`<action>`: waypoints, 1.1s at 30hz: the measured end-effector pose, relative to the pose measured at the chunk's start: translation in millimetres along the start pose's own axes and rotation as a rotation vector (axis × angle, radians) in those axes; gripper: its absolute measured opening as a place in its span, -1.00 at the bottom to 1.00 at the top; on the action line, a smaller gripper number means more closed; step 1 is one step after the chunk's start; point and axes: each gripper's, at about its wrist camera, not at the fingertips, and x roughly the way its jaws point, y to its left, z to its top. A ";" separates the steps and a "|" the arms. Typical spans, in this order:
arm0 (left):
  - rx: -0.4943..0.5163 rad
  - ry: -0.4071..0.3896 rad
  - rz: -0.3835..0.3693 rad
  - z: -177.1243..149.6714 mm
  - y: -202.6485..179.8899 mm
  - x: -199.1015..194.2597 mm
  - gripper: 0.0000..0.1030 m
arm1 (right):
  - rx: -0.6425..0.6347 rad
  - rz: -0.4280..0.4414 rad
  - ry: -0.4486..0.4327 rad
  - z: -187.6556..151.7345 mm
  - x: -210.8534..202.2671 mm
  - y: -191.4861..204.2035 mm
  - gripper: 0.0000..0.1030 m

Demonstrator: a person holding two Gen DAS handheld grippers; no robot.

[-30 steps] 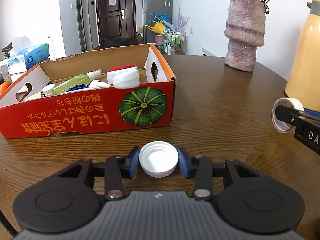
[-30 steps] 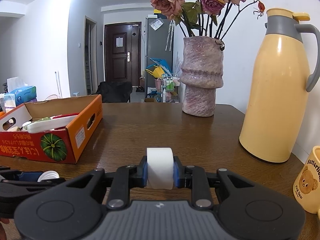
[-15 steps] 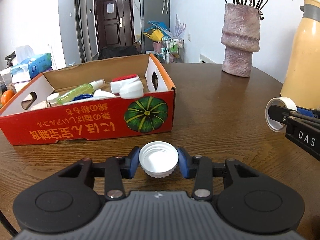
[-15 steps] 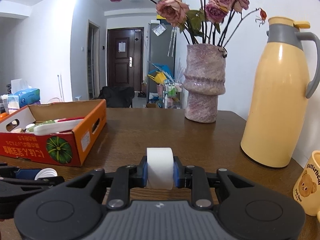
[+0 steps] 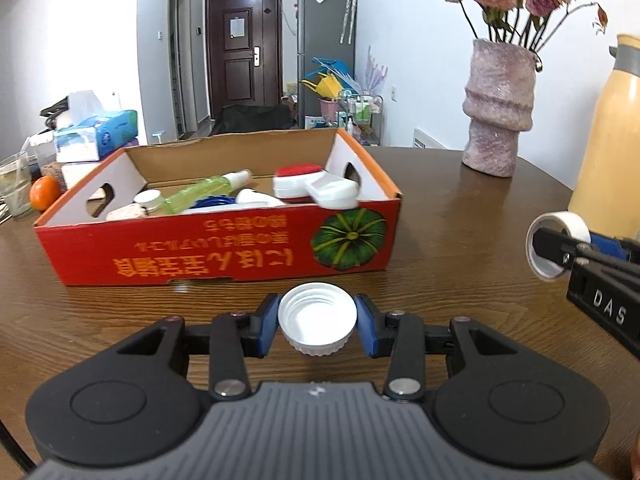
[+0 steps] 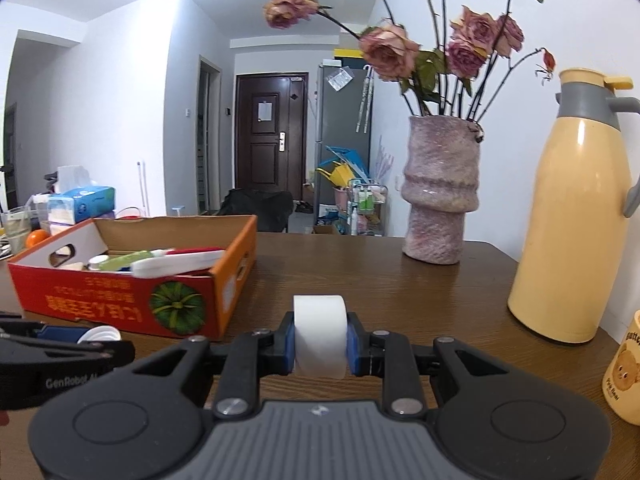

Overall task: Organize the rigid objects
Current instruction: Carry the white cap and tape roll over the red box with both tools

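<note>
My left gripper [image 5: 317, 322] is shut on a white ribbed bottle cap [image 5: 317, 317], open side up, held above the wooden table [image 5: 460, 216]. My right gripper [image 6: 320, 340] is shut on a white tape roll [image 6: 319, 334], held upright; the roll also shows at the right of the left wrist view [image 5: 558, 242]. An orange cardboard box with a pumpkin picture [image 5: 224, 252] stands ahead of the left gripper and holds a green spray bottle [image 5: 204, 192], a white and red brush [image 5: 316, 186] and other small items. In the right wrist view the box [image 6: 132, 304] lies to the left.
A pink stone vase with dried roses [image 6: 440, 192] stands at the back of the table. A yellow thermos jug [image 6: 576, 216] and a bear mug [image 6: 624, 368] stand at the right. A tissue box [image 5: 96, 140], a glass [image 5: 16, 184] and an orange [image 5: 44, 192] sit left of the box.
Both grippers have risen and tilted up a little with their objects still held. The box looks slightly farther and lower in both views.
</note>
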 end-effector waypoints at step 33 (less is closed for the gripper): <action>-0.092 -0.120 0.038 7.2 117.4 -58.7 -0.19 | 0.033 0.124 -0.037 7.8 -23.7 123.1 -0.54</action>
